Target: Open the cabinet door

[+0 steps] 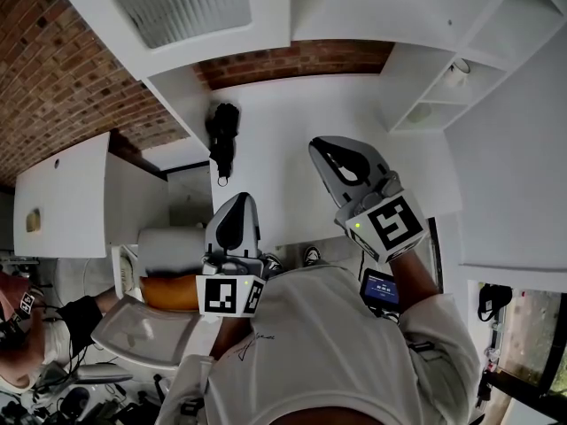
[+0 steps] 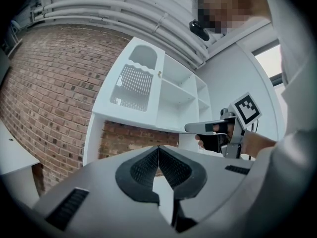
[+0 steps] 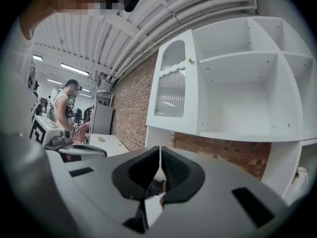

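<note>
The white wall cabinet has a door with a ribbed glass pane (image 3: 171,85) and a small knob (image 3: 188,60) at its right edge. The door lies flush with the cabinet front and looks closed; it shows too in the left gripper view as the door (image 2: 132,81) and at the top of the head view as the door (image 1: 180,3). My right gripper (image 3: 160,150) is shut and empty, held level well below and in front of the door, also seen as right gripper (image 1: 319,145). My left gripper (image 2: 158,148) is shut on nothing, lower and to the left as left gripper (image 1: 240,198).
Open white shelves (image 3: 241,82) stand right of the door, with a small cup (image 3: 299,174) on a lower shelf. A brick wall (image 2: 44,98) runs behind. A black object (image 1: 223,136) sits on the white counter (image 1: 292,122). A person (image 3: 62,110) stands far left by a white table (image 1: 62,193).
</note>
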